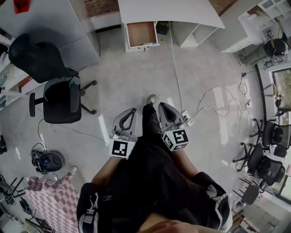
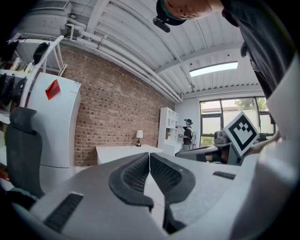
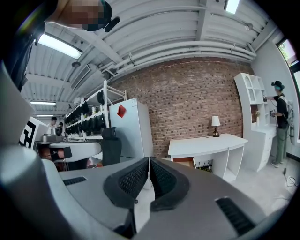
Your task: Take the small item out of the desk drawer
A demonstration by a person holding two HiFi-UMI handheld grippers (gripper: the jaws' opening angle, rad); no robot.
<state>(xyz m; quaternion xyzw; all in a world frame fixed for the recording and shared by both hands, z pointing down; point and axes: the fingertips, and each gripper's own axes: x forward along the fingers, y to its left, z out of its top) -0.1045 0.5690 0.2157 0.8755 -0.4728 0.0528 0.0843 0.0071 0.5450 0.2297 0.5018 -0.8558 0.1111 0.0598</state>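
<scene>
The white desk [image 1: 173, 10] stands far ahead across the floor, with its drawer [image 1: 141, 34] pulled open. The drawer's brown inside shows, but I cannot make out a small item in it from here. My left gripper [image 1: 132, 110] and right gripper [image 1: 162, 106] are held side by side at waist height, pointing toward the desk. Both are shut with nothing between their jaws. In the left gripper view the left gripper [image 2: 149, 155] has its pads pressed together, with the desk [image 2: 123, 151] beyond. The right gripper [image 3: 149, 160] is likewise shut, and its view shows the desk [image 3: 206, 142] and drawer [image 3: 187, 162].
A black office chair [image 1: 60, 98] stands to the left. White cables [image 1: 207, 101] and a power strip [image 1: 186, 117] lie on the floor at right. More chairs [image 1: 263, 152] crowd the right edge. A checkered cloth [image 1: 47, 200] lies near left. A person [image 3: 281, 123] stands by a white shelf.
</scene>
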